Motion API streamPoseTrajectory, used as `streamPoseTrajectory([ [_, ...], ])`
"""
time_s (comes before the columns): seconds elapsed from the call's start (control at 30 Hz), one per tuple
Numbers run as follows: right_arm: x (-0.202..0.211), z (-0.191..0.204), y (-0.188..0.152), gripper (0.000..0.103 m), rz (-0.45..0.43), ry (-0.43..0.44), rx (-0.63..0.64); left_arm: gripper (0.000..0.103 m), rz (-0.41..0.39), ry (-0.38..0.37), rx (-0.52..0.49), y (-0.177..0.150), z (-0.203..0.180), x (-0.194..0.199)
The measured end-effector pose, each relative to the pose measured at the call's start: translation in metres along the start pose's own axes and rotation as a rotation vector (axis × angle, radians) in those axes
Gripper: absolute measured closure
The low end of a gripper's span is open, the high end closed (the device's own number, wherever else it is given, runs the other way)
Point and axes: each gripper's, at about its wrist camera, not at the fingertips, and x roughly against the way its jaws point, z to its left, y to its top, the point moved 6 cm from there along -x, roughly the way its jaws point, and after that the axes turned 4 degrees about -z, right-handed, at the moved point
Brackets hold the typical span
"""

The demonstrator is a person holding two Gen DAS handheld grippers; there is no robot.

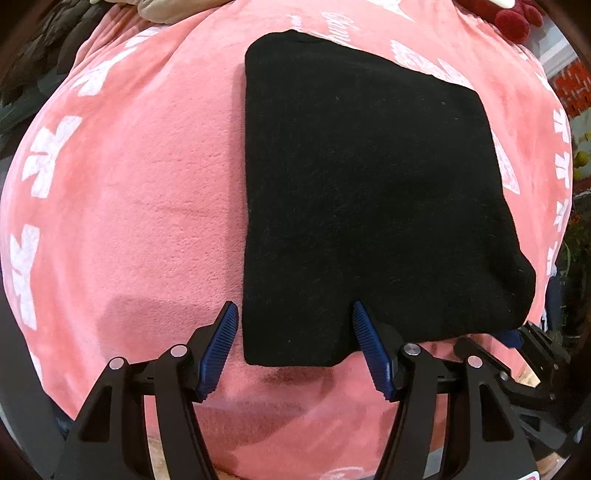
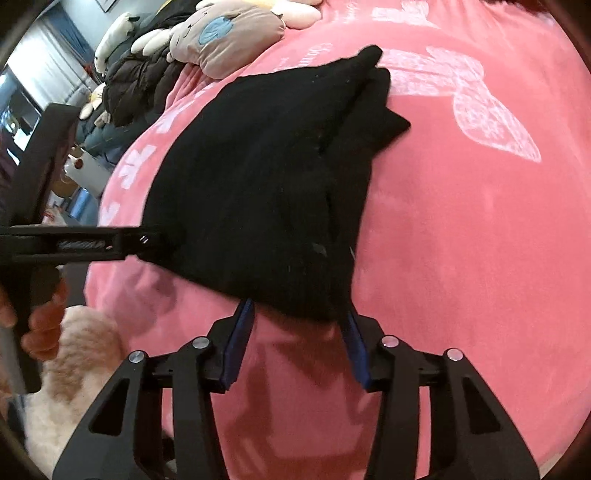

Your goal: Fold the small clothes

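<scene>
A black knitted garment [image 1: 362, 192] lies folded in a flat rectangle on a pink blanket [image 1: 140, 177]. My left gripper [image 1: 295, 314] is open, its blue fingertips [image 1: 225, 325] straddling the garment's near left corner. In the right wrist view the same garment [image 2: 258, 184] shows stacked layers, with points sticking out at its far end. My right gripper [image 2: 299, 314] is open, its blue fingertips [image 2: 242, 325] either side of the garment's near edge. The left gripper [image 2: 147, 240] shows at the garment's left edge in the right wrist view. The right gripper's body [image 1: 532, 350] shows at the garment's near right corner.
The pink blanket [image 2: 461, 240] has white butterfly and flower prints. Plush toys [image 2: 229, 33] and dark jackets [image 2: 136, 81] lie at the far left. A red plush [image 1: 513, 18] lies at the far right. A fluffy cream sleeve [image 2: 74, 350] and hand are at the left.
</scene>
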Motion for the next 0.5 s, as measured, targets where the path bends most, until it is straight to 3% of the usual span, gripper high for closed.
streamPoseTrajectory([
  [0.1, -0.010, 0.001, 0.008, 0.058, -0.029, -0.009, 0.012, 0.039, 0.004, 0.005, 0.008, -0.001, 0.002, 0.000],
  [0.13, -0.012, 0.003, 0.011, 0.066, -0.037, 0.002, 0.016, 0.038, 0.004, 0.010, 0.007, -0.001, 0.002, 0.000],
  [0.17, -0.014, 0.006, 0.014, 0.085, -0.027, 0.036, 0.014, 0.038, 0.003, 0.016, 0.006, 0.001, 0.006, 0.000],
  [0.2, -0.015, 0.009, 0.018, 0.089, -0.018, 0.055, 0.005, 0.038, 0.005, 0.017, 0.004, 0.002, 0.003, 0.002],
  [0.3, 0.008, 0.014, 0.038, 0.092, -0.063, 0.102, -0.021, 0.038, -0.001, 0.041, -0.002, 0.004, 0.003, 0.004],
  [0.37, 0.028, 0.014, 0.044, 0.092, -0.101, 0.095, -0.013, 0.030, -0.015, 0.039, -0.010, 0.005, 0.002, 0.008],
  [0.43, 0.015, 0.001, 0.027, 0.092, -0.033, 0.051, -0.007, 0.029, -0.015, 0.065, -0.033, 0.005, -0.003, 0.006],
  [0.5, -0.011, -0.016, 0.002, 0.092, 0.062, 0.016, -0.023, 0.029, -0.007, 0.143, -0.106, 0.002, -0.006, -0.001],
])
